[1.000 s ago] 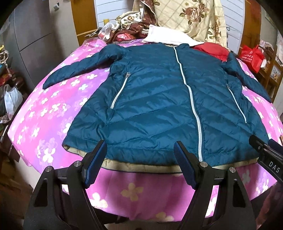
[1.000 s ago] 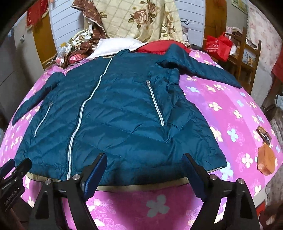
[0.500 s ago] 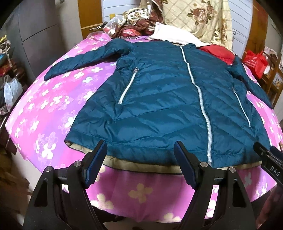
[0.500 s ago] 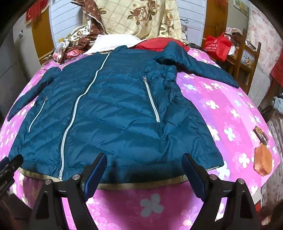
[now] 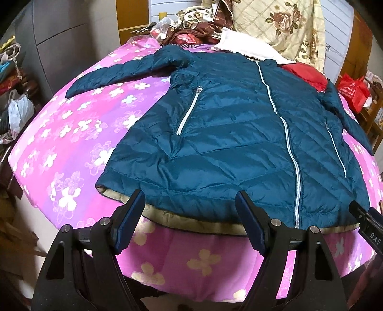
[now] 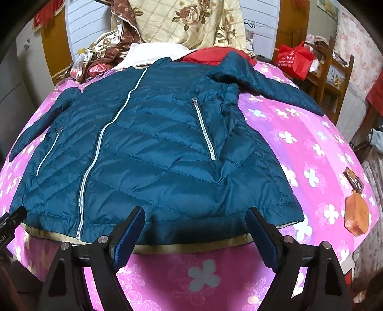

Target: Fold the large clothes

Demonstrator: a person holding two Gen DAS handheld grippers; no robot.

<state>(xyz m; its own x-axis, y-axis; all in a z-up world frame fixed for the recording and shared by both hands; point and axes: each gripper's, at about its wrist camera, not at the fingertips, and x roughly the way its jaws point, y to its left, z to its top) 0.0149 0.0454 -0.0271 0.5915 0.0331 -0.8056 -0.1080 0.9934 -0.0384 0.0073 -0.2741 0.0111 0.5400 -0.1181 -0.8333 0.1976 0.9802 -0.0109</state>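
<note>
A large teal quilted jacket point(image 5: 234, 134) lies flat and zipped, front up, on a pink flowered bed point(image 5: 71, 134), sleeves spread to both sides. It also fills the right wrist view point(image 6: 148, 153). Its beige hem point(image 5: 196, 220) hangs at the bed's near edge. My left gripper point(image 5: 190, 216) is open and empty, just before the hem's left half. My right gripper point(image 6: 195, 228) is open and empty, just before the hem's right half point(image 6: 191, 247). Each gripper's tip shows at the edge of the other's view.
Pillows and floral bedding point(image 5: 275, 21) are piled at the head of the bed, with a red garment point(image 6: 210, 56) under the jacket's collar. A red bag point(image 6: 295, 58) sits on a wooden shelf at right. An orange pouch point(image 6: 355, 213) lies on the bed's right edge. A grey wardrobe point(image 5: 71, 36) stands left.
Both grippers have moved closer to the bed and the jacket's hem; the left view has shifted left. Both jaws stay open. The jacket has not moved.
</note>
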